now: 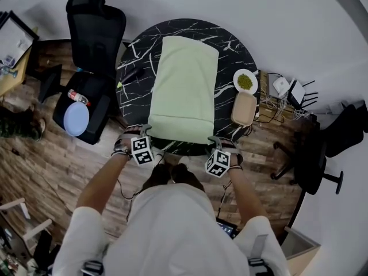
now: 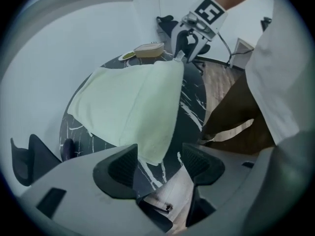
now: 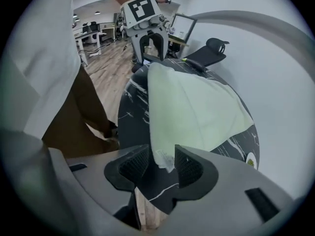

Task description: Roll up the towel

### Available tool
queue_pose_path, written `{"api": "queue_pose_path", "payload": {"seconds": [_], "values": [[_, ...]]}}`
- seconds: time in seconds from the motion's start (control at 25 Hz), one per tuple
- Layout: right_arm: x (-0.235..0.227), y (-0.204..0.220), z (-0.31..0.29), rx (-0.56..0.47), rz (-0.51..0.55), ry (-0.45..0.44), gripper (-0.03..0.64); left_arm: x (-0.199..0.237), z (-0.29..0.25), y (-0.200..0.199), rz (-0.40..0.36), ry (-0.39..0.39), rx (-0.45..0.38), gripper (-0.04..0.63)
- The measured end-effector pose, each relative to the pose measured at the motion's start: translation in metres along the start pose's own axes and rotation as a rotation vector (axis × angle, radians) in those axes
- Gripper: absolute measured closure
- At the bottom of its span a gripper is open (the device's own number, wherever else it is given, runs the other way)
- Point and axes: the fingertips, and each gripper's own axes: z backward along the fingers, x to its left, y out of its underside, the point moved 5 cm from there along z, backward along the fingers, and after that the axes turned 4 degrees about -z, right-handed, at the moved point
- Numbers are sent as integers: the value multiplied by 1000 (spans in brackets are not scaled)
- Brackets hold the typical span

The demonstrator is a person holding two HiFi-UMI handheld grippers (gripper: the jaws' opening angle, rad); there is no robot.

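Note:
A pale green towel [image 1: 184, 88] lies spread flat on the round black marble table [image 1: 233, 45], its near edge at the table's front rim. My left gripper [image 1: 144, 133] is at the towel's near left corner. In the left gripper view that gripper [image 2: 160, 163] stands open, with the towel [image 2: 128, 107] corner hanging between the pads and not pressed. My right gripper [image 1: 217, 144] is at the near right corner. In its own view the right gripper [image 3: 162, 163] has its jaws narrowly apart around the towel [image 3: 197, 112] corner, with a gap showing.
A white bowl of green bits [image 1: 246, 82] and a tan lidded box [image 1: 244, 108] sit at the table's right edge, and a dark marker [image 1: 131, 75] at its left. A black office chair [image 1: 95, 22] holding a blue plate [image 1: 76, 118] stands left. Cables and adapters [image 1: 284, 91] lie right.

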Motion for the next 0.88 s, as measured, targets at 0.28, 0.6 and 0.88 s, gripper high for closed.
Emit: {"api": "queue_pose_path", "payload": {"seconds": [0.28,0.6,0.88], "values": [[3,5,-6,30,17,-13,477,-6,-15,1,24,25,21,320],[14,0,-2,21,29,-25,465,2,-27,6,6,16,73,448],[7,15,-27,94,-7,-62,483,4,-30,10,44,34,86,384]]}}
